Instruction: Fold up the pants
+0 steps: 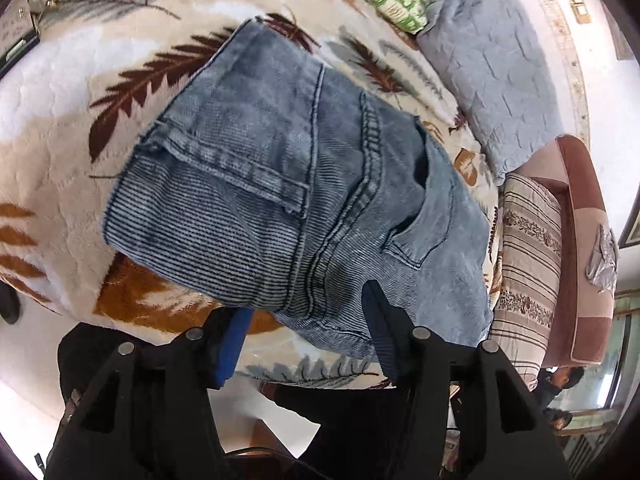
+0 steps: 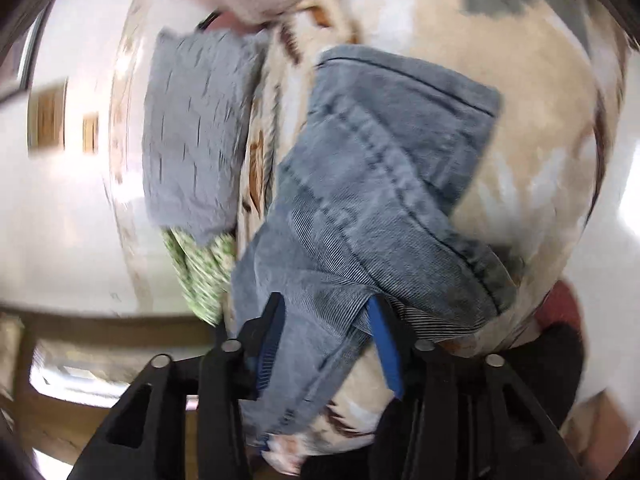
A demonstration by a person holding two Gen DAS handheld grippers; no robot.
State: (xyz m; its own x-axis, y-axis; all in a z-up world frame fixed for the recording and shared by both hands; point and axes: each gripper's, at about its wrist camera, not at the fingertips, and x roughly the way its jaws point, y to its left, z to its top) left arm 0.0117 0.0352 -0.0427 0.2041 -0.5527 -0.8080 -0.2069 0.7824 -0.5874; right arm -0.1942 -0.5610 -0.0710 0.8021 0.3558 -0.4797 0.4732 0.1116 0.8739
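While folded jeans [image 1: 296,184] lie flat, left hand-held gripper [image 1: 308,320] straddles near edge

A leaf-patterned blanket [image 1: 60,184] carries folded jeans [image 1: 280,184] and a grey pillow [image 1: 504,80].

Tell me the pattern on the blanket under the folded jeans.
Brown, orange and grey feathery leaves on cream plush blanket; clearest in left wrist view.

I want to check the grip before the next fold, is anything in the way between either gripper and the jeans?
Nothing visible. The folded jeans lie on the leaf-print blanket, and their near edge sits directly between the open jaws of the left gripper and the right gripper.
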